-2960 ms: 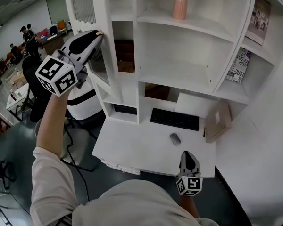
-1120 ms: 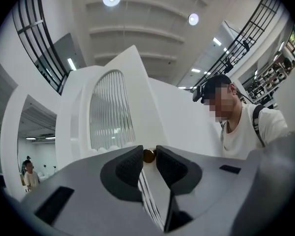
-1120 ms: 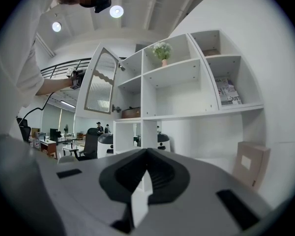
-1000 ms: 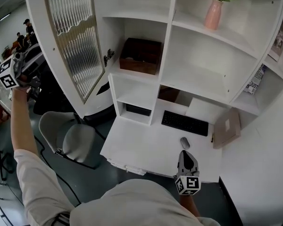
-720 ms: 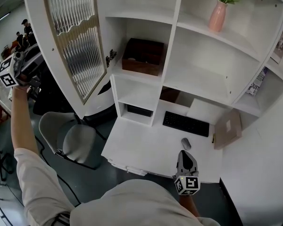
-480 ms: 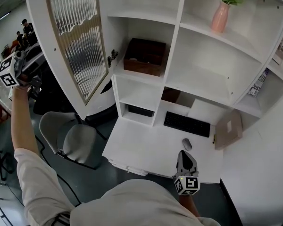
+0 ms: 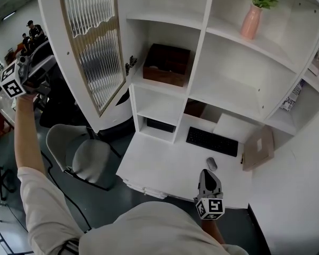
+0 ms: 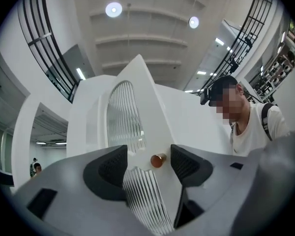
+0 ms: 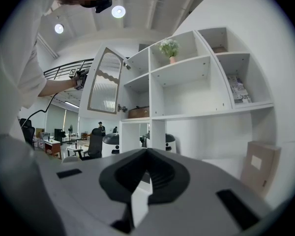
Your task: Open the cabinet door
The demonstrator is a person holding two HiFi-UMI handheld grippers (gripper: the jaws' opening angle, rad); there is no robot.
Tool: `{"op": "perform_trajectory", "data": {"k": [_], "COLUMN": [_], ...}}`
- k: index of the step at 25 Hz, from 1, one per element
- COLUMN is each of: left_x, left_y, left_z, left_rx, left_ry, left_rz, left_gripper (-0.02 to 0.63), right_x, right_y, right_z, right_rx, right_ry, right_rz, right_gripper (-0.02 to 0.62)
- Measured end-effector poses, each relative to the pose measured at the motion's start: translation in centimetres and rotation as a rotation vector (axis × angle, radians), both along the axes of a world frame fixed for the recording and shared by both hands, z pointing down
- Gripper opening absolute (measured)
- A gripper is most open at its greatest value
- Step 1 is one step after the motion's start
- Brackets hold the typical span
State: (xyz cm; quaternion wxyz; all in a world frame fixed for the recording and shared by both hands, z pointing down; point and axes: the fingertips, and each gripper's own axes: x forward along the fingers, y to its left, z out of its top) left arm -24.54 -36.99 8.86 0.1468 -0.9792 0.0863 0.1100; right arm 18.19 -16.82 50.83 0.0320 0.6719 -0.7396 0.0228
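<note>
The cabinet door [image 7: 90, 41] is seen swung wide open from the white shelving [image 7: 239, 62]. Its copper knob [image 8: 158, 160] is framed between the fingers [image 8: 110, 167] of the left gripper [image 8: 146, 163], which have just been opened and are not pressed on it. The right gripper [image 9: 146, 173] is held low by the near edge of the table [image 7: 149, 169], its fingers closed together on nothing.

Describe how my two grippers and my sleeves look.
Both the left gripper and right gripper have pale grey shells, black ribbed pads and a white cube printed with black square markers. The person wears a pale short-sleeved top.
</note>
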Motion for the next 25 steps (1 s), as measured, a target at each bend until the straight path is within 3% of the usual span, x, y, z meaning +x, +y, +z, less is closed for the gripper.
{"op": "perform_trajectory", "data": {"k": [3, 9, 25], "left_x": [-0.4, -0.8, -4.8], "left_y": [0.0, 0.1, 3.0], "left_z": [0.0, -0.4, 2.5], "left_rx": [0.001, 0.009, 0.042], "left_ry": [0.022, 0.057, 0.259], "left_rz": [-0.035, -0.111, -0.567], "left_gripper": [0.299, 0.284, 0.284], "right_x": [0.1, -0.2, -0.6], "right_y": [0.3, 0.5, 0.7], "right_z": [0.1, -0.1, -0.5], "right_rx": [-0.001, 0.004, 0.019], "right_ry": [0.0, -0.002, 0.005], "right_rz": [-0.002, -0.018, -0.072], "right_gripper": [0.003, 0.003, 0.003]}}
